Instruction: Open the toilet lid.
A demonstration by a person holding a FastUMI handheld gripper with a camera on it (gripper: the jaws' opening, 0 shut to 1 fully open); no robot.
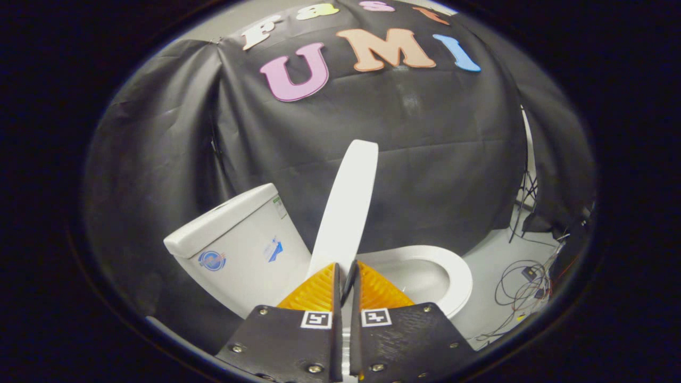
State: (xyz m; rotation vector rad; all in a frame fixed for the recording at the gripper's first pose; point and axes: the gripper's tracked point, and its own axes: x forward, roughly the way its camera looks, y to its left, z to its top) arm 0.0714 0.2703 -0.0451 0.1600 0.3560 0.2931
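Lid (pixel 347 205): we see it white, raised nearly upright, its near edge pinched between our fingers (pixel 319 290).
Place: right of tank, left of seat.

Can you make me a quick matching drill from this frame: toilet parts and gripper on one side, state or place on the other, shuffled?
Column 1:
1. toilet lid
2. tank
3. seat ring
4. gripper

Column 2:
A. lying flat around the bowl, beyond the fingers
B. fingers nearly together, at the lid's lower edge
C. raised, standing close to upright
D. behind the raised lid, with stickers on its side

Pairs: 1-C, 2-D, 3-A, 4-B

Whether both fingers actually press on the lid cannot be told from this view.
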